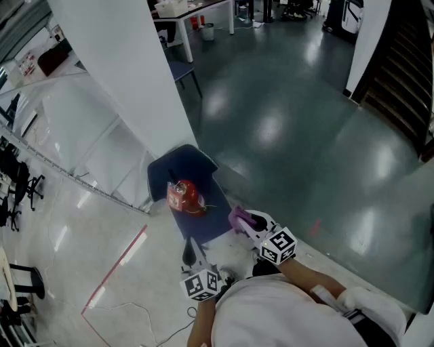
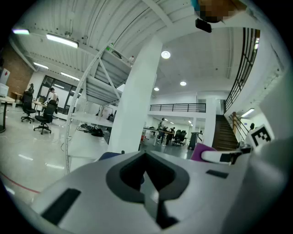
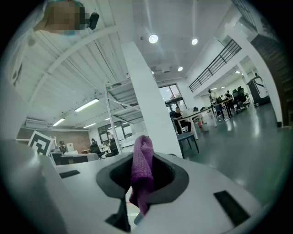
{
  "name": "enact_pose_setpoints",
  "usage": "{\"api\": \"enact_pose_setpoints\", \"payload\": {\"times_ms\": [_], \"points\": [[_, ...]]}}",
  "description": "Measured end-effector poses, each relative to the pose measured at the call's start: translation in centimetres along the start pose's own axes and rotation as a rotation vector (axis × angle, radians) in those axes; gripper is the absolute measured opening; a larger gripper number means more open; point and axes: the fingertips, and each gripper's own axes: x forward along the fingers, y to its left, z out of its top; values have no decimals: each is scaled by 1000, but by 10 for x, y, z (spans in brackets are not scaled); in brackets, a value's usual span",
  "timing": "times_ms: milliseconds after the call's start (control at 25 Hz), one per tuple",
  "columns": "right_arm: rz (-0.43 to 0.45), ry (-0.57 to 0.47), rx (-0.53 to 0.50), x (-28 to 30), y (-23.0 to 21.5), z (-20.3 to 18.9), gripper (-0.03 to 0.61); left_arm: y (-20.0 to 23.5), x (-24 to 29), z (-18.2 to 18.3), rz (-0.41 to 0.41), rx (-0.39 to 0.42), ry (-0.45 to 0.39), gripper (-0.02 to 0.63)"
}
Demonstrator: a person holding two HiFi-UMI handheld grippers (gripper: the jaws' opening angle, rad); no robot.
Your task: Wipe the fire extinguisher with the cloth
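A red fire extinguisher (image 1: pixel 184 196) lies on the seat of a dark blue chair (image 1: pixel 203 220) at the foot of a white pillar. My right gripper (image 1: pixel 243 220) hovers just right of the chair, shut on a purple cloth (image 1: pixel 237 217). In the right gripper view the purple cloth (image 3: pixel 142 176) hangs pinched between the jaws of the right gripper (image 3: pixel 139 185). My left gripper (image 1: pixel 190 255) sits below the chair's near edge, shut and empty. In the left gripper view the left gripper (image 2: pixel 145 178) shows its jaws meeting, with the purple cloth (image 2: pixel 201 151) off to the right. Neither gripper view shows the extinguisher.
A wide white pillar (image 1: pixel 129 81) rises right behind the chair. A second chair (image 1: pixel 182 71) and a table (image 1: pixel 193 10) stand farther back. Red tape (image 1: pixel 115 271) and a thin cable (image 1: pixel 135 308) lie on the pale floor at left. Stairs (image 1: pixel 400 68) climb at far right.
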Motion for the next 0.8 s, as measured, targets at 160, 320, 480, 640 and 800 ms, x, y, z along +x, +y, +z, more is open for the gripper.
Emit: {"api": "enact_pose_setpoints", "payload": {"times_ms": [160, 320, 480, 640, 800], "points": [[-1, 1, -1, 2, 1, 0, 71, 2, -1, -1, 0, -2, -3, 6], [2, 5, -4, 4, 1, -2, 71, 2, 0, -3, 0, -7, 1, 6], [2, 22, -9, 7, 0, -6, 71, 3, 1, -4, 4, -8, 5, 6], [-10, 40, -13, 15, -12, -5, 71, 2, 9, -5, 19, -8, 10, 6], [3, 54, -12, 28, -28, -6, 71, 1, 19, -9, 51, 4, 9, 6]]}}
